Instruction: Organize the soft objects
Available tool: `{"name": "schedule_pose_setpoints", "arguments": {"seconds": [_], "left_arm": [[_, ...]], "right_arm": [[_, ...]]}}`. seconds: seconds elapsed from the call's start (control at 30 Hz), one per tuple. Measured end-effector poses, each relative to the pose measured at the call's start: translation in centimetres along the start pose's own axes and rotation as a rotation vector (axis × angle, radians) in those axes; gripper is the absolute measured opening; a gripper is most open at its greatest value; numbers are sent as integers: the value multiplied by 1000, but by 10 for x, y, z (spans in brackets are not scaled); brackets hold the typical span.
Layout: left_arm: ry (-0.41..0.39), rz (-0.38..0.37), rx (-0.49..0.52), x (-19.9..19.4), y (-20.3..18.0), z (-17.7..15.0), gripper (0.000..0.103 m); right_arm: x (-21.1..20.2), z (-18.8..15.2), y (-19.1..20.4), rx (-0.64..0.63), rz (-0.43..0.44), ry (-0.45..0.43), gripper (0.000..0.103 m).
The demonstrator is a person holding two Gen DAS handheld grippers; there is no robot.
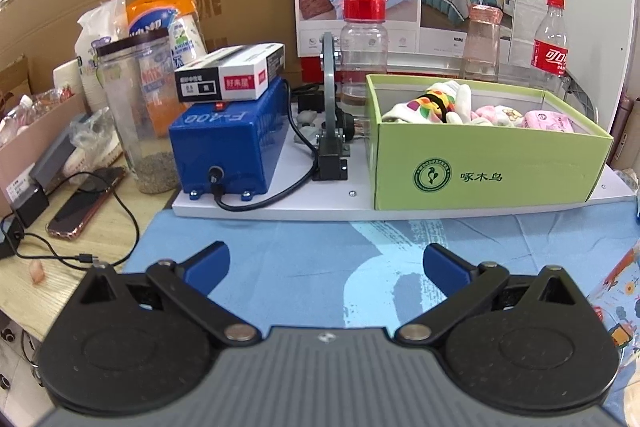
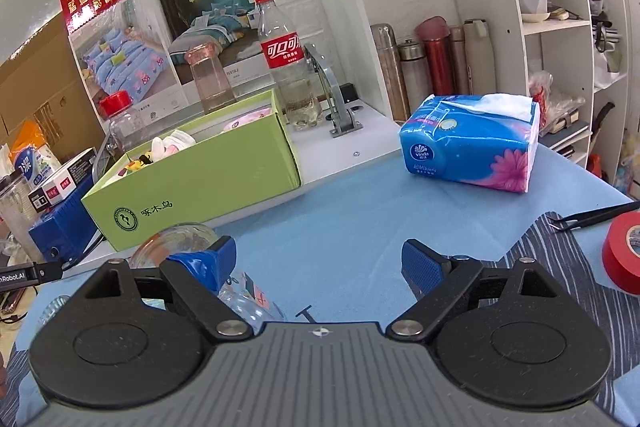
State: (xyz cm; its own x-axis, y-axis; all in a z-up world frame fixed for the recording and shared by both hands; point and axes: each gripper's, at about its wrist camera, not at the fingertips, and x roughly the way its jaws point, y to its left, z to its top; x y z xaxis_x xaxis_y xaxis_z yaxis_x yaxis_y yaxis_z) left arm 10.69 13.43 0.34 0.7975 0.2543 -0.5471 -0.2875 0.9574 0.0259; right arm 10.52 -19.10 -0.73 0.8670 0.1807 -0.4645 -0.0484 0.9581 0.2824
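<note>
Both tools gape with nothing between their fingers: left tool (image 1: 326,267) faces the green box (image 1: 480,167) of soft toys (image 1: 436,105) ahead; tissue pack (image 2: 472,147) lies ahead-right of right tool (image 2: 318,265), bare blue worktop (image 2: 360,211) between.

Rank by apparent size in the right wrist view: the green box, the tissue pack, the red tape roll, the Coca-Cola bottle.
1. green box
2. tissue pack
3. Coca-Cola bottle
4. red tape roll, though it is cut off by the frame edge and nearer the camera, so its place is unsure.
</note>
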Motion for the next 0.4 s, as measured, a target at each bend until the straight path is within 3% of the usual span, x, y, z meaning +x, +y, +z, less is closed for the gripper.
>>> {"name": "schedule_pose_setpoints", "arguments": {"seconds": [0.23, 0.4], "left_arm": [[1, -3, -26, -2, 3, -2, 102], [-4, 11, -11, -5, 3, -3, 102]], "right_arm": [[-11, 4, 0, -31, -53, -60, 77], [-12, 3, -3, -11, -41, -58, 77]]}}
